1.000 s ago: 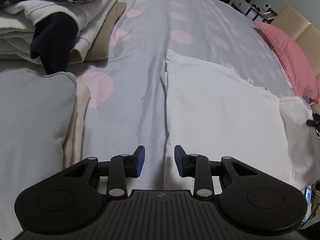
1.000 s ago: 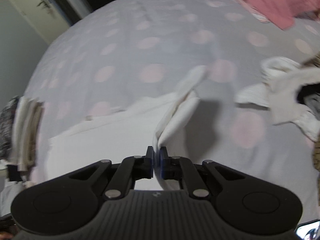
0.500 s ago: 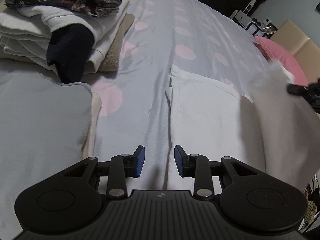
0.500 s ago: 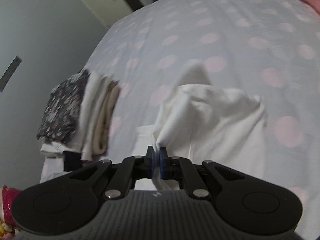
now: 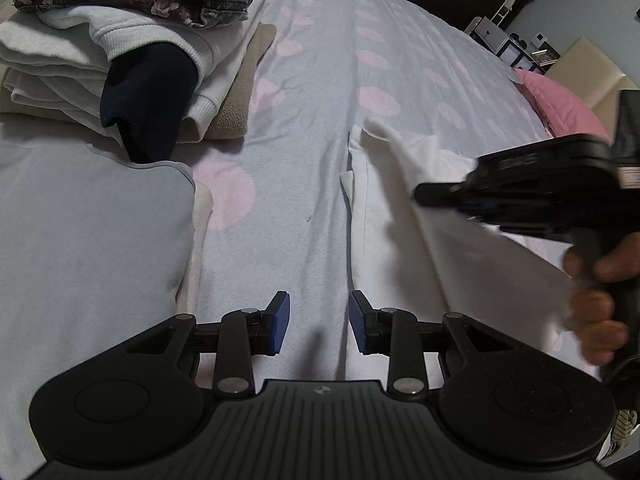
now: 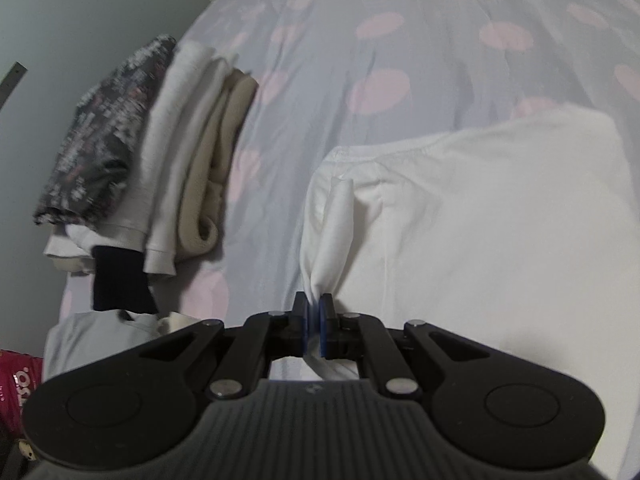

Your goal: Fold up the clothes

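Pinching a bunched edge of the white garment [image 6: 460, 216], the right gripper [image 6: 314, 326] holds it clamped above the dotted bed [image 6: 400, 32]; the left gripper [image 5: 318, 322] hovers partly open and empty beside the garment's edge, near the folded clothes pile [image 5: 132, 52]

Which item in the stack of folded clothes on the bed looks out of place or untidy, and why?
The dark navy garment stands out. It hangs loosely out of the front of the stack of folded clothes, drooping from between the white layers towards the bedspread, while the other pieces lie flat and squared. Nothing looks spilled or damaged.
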Demonstrator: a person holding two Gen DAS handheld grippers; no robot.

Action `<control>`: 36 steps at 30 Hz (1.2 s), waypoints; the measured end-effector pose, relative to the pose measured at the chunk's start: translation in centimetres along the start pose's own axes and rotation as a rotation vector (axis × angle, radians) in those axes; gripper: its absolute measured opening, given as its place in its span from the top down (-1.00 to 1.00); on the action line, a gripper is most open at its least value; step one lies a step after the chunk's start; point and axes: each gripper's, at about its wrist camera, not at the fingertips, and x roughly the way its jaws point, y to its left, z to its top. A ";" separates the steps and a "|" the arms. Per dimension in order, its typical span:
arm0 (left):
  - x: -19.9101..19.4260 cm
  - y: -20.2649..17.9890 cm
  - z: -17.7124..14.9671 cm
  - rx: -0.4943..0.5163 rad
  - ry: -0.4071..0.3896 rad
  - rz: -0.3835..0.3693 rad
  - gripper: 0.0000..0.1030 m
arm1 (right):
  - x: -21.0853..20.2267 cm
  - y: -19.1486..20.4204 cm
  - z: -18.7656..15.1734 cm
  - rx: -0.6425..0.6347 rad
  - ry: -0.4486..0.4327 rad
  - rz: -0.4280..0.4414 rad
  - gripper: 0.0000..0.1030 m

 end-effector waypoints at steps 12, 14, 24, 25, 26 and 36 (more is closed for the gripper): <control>-0.4 -0.5 -0.2 0.021 -0.001 -0.001 0.43 | -3.6 1.4 -0.4 -0.131 -0.039 0.013 0.34; -0.6 -0.8 -0.3 0.032 0.003 -0.003 0.43 | -5.5 1.2 -0.8 -0.177 -0.067 0.004 0.24; -1.4 -2.0 -0.8 0.056 0.007 -0.007 0.43 | -12.4 -5.2 -5.5 -0.164 -0.193 -0.011 -0.36; -1.4 -2.1 -0.9 0.059 0.009 -0.004 0.43 | -12.4 -5.9 -6.2 -0.160 -0.192 -0.011 -0.36; -1.4 -2.2 -0.9 0.061 0.010 -0.002 0.43 | -12.3 -6.4 -7.0 -0.158 -0.190 -0.004 -0.36; -1.6 -1.3 -0.7 0.009 0.008 0.002 0.43 | -10.1 -5.3 -12.5 -0.233 -0.261 0.104 0.89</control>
